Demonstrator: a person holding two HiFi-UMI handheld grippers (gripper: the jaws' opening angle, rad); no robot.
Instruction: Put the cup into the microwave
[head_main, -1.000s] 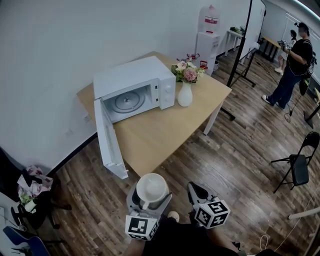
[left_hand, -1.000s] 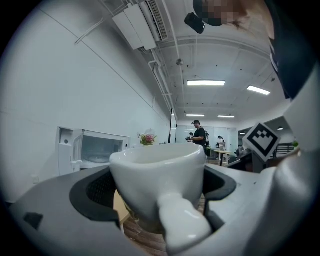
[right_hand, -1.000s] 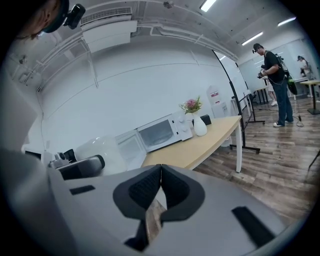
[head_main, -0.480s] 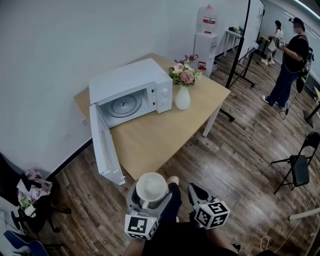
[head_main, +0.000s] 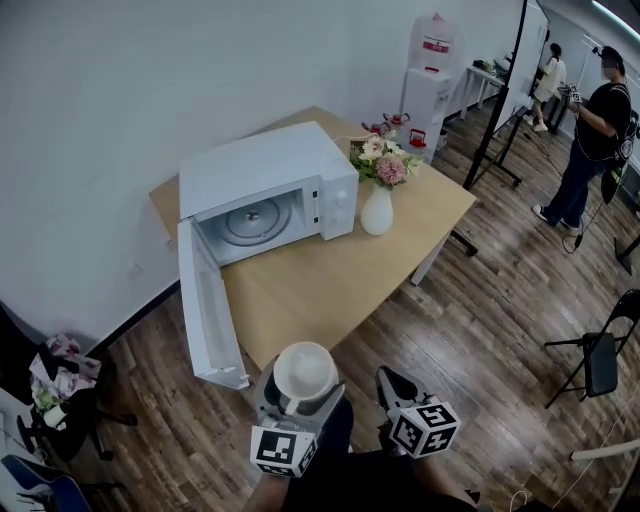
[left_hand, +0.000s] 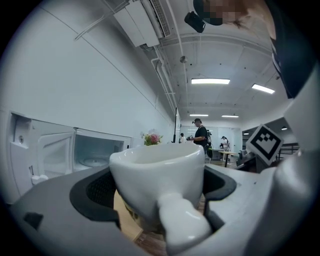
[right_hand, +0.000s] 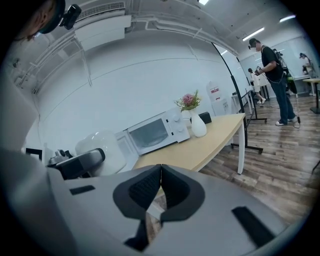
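A white cup (head_main: 304, 372) (left_hand: 157, 186) sits upright between the jaws of my left gripper (head_main: 298, 398), which is shut on it, its handle pointing back toward me. I hold it over the floor, just short of the table's near corner. The white microwave (head_main: 265, 190) (right_hand: 156, 133) stands on the wooden table (head_main: 330, 275) with its door (head_main: 205, 310) swung wide open and the glass turntable (head_main: 248, 217) showing inside. My right gripper (head_main: 392, 386) (right_hand: 160, 186) hangs beside the left one, shut with nothing in it.
A white vase of flowers (head_main: 378, 195) stands just right of the microwave. The open door overhangs the table's left edge. A folding chair (head_main: 598, 350) stands at the right; people (head_main: 597, 120) and a water dispenser (head_main: 425, 85) are at the back. A cluttered chair (head_main: 55, 385) sits at the left.
The table and microwave have shifted slightly in view as I turned and stepped. Both grippers keep their places in the view, the cup still held in the left one.
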